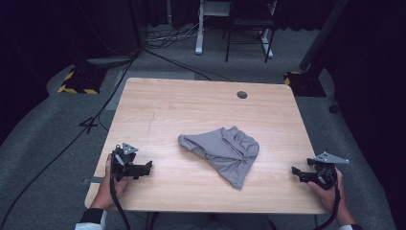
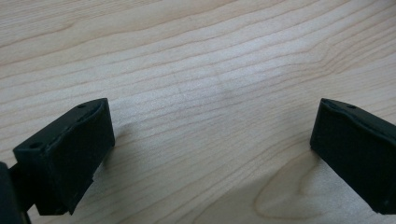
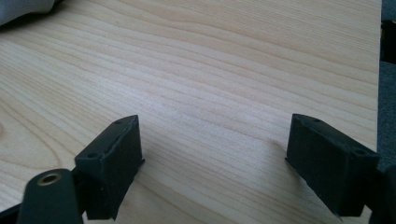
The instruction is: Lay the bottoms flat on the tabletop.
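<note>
Two grippers, left [image 1: 146, 167] and right [image 1: 297, 172], jaws wide apart, low on table [image 1: 191, 103], flanking crumpled grey cloth [image 1: 225, 151], well clear of it.

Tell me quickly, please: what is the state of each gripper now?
Left gripper: open, holding nothing, jaws wide over bare table.
Right gripper: open, holding nothing, apart from the grey cloth.
</note>
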`<state>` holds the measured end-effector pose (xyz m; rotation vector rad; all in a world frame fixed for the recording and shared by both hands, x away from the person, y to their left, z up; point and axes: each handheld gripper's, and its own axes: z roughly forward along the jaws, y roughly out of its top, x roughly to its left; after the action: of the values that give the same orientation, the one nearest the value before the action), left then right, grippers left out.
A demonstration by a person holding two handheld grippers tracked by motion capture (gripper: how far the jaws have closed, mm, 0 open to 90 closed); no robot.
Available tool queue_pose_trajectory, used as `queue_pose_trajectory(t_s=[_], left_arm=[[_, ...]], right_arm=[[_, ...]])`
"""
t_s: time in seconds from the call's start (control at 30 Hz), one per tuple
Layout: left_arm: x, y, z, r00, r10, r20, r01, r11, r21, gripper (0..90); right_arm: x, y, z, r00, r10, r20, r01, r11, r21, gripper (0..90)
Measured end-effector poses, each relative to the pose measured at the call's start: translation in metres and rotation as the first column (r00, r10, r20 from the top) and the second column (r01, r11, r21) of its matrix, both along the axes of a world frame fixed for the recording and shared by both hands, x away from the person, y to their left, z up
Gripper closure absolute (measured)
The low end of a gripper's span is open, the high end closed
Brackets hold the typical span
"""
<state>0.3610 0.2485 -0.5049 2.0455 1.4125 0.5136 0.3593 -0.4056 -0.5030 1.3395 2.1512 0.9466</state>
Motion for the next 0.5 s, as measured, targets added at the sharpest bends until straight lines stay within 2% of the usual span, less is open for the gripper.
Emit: queue_pose_trajectory(t_s=[0.1, 0.13, 0.2, 0.23, 0.3, 0.37, 0.4, 0.43, 0.47, 0.5], left_arm=[[-0.001, 0.000, 0.000, 0.9999, -0.010, -0.004, 0.010, 0.9999, -0.002, 0.1], [-0.002, 0.000, 0.000, 0.9992, -0.040, 0.000, 0.040, 0.9992, 0.001, 0.3], [-0.002, -0.001, 0.000, 0.9988, -0.049, 0.002, 0.049, 0.9988, -0.004, 0.6], [-0.003, -0.001, 0.001, 0.9974, -0.072, -0.001, 0.072, 0.9974, -0.005, 1.1], [-0.004, -0.002, 0.002, 0.9946, -0.102, 0.015, 0.102, 0.9948, 0.000, 6.8], [-0.005, -0.004, 0.003, 0.9948, -0.099, 0.024, 0.100, 0.9949, -0.014, 18.3], [-0.005, -0.007, 0.004, 0.9940, -0.106, 0.026, 0.106, 0.9943, -0.008, 18.3], [-0.005, -0.011, 0.005, 0.9915, -0.126, 0.032, 0.126, 0.9920, 0.006, 18.7], [-0.006, -0.016, 0.007, 0.9847, -0.169, 0.042, 0.169, 0.9855, 0.012, 17.2], [-0.008, -0.029, 0.015, 0.9682, -0.235, 0.084, 0.236, 0.9717, -0.001, 18.0]], right_arm=[[0.000, 0.000, 0.000, 1.0000, 0.000, 0.000, 0.000, 1.000, 0.000, 18.1], [0.000, 0.000, 0.000, 1.0000, -0.001, 0.000, 0.001, 1.000, 0.000, 18.1], [0.000, 0.000, 0.000, 1.0000, -0.002, -0.001, 0.002, 1.000, 0.001, 18.1], [0.000, 0.000, 0.000, 1.0000, -0.002, -0.001, 0.002, 1.000, 0.001, 18.1], [0.000, 0.000, 0.000, 1.0000, -0.002, -0.003, 0.002, 1.000, 0.001, 18.1], [0.000, 0.001, 0.001, 1.0000, -0.003, -0.006, 0.003, 1.000, -0.008, 18.8], [0.000, 0.001, 0.001, 1.0000, -0.003, -0.006, 0.003, 1.000, -0.008, 18.8], [0.000, 0.001, 0.002, 1.0000, 0.004, -0.008, -0.004, 1.000, -0.016, 20.6], [0.000, 0.006, 0.006, 1.0000, -0.002, -0.008, 0.002, 1.000, 0.016, 26.1], [0.000, 0.010, 0.009, 0.9997, 0.024, -0.006, -0.024, 0.999, 0.046, 26.1]])
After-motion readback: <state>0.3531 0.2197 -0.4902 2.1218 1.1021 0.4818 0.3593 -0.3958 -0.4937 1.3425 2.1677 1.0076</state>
